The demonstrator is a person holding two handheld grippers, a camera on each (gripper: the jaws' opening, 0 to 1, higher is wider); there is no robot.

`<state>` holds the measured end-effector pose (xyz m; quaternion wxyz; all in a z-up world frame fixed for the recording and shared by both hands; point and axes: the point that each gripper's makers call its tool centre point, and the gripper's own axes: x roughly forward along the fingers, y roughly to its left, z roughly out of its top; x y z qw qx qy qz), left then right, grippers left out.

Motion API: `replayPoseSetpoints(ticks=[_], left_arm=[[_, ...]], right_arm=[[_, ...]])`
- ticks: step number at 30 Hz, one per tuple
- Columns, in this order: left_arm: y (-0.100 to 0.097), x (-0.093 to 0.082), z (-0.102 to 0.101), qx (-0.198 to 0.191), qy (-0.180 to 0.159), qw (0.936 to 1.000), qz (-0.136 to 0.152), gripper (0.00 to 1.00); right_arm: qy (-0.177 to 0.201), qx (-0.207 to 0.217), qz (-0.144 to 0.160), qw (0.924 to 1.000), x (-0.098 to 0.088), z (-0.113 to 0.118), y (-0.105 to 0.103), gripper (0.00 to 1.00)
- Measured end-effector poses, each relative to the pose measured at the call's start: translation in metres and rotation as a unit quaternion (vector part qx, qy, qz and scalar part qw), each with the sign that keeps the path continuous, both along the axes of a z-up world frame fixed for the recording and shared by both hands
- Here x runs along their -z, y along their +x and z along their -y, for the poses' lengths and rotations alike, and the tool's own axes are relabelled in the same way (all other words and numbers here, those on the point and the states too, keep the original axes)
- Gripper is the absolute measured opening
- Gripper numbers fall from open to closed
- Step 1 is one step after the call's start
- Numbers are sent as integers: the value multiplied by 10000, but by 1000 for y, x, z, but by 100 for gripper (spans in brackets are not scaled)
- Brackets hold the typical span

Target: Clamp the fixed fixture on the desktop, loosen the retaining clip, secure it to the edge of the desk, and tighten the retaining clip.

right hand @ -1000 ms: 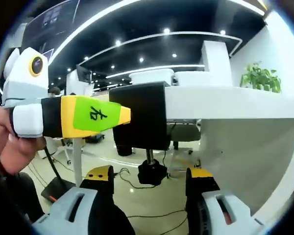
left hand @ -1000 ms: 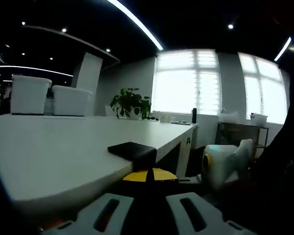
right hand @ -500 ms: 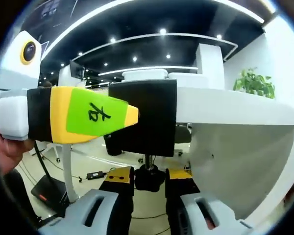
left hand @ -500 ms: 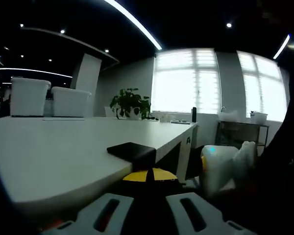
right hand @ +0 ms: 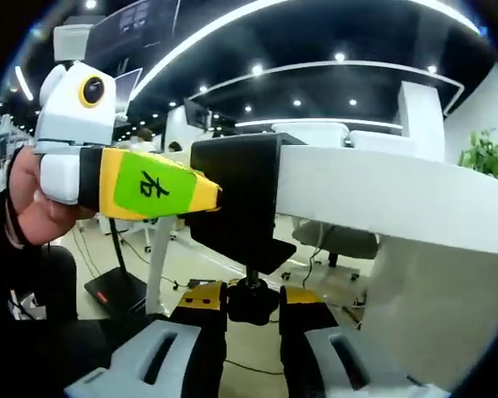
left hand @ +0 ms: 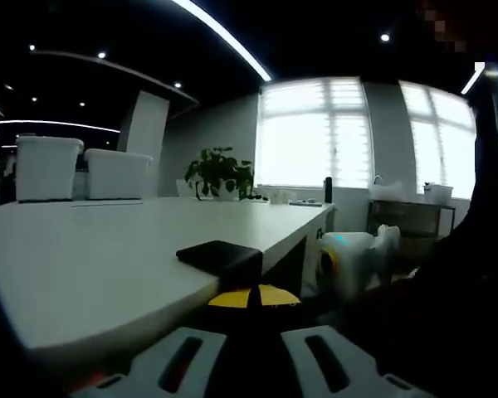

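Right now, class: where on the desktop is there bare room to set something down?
The desktop lies bare between the clamp at its near edge and the white bins and plant far back. Around the clamp, both grippers crowd.

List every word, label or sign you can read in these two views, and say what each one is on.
"右": black character on the green patch of the left gripper.
Small mark on the desk leg, left gripper view: too small to read.
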<state>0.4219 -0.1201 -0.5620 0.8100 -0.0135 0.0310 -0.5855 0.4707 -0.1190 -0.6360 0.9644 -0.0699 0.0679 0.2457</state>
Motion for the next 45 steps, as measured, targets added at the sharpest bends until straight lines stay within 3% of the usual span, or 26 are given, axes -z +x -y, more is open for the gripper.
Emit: replayPoseSetpoints(ticks=[11, 17, 21, 23, 25, 26, 28, 29, 30, 32, 37, 39, 43, 45], left_arm=[[-4, 2, 3, 49, 101, 9999, 62, 3], [-4, 3, 3, 61, 128, 9999, 91, 3], [-4, 3, 3, 76, 137, 9998, 87, 3], [-4, 3, 2, 63, 136, 9999, 74, 3], [-4, 1, 2, 50, 134, 9999, 72, 3], [-4, -1, 1, 43, 120, 9999, 71, 3], [-4, -5, 0, 9, 51, 10000, 55, 3], [-4, -6, 0, -2, 47, 10000, 77, 3], [-5, -8, 0, -26, 40, 9999, 116, 3], [-4, -7, -1, -29, 44, 9999, 141, 3], [-2, 0, -3, -62, 57, 10000, 39, 3], [-4, -3, -4, -80, 29, 10000, 20, 3], [-4, -2, -5, -112, 21, 9999, 3, 3], [-4, -1, -6, -103, 4, 9999, -19, 3]], right_arm=[[-102, -1296, 2, 9915, -2, -9, 0, 22], [-100, -1637, 137, 9864, -2, -13, 1, 22], [-74, -1636, 183, 9863, -2, -12, 1, 23], [-61, -1361, 80, 9906, -1, -8, 3, 25], [104, -747, -16, 9972, -1, 1, 7, 34], [315, -234, -139, 9991, 0, 7, 7, 37], [476, 353, -165, 9981, 2, 9, 1, 38], [452, 445, -140, 9979, 2, 9, 0, 40], [276, 790, -38, 9965, 3, 3, -4, 46], [381, 1205, -88, 9919, 4, -7, -8, 58], [489, 1589, -92, 9860, 0, -22, -14, 62], [614, 1934, -148, 9791, 1, -15, -12, 62], [716, 2223, -275, 9720, 8, -3, 0, 58], [674, 2309, -234, 9704, 9, 0, 2, 50]])
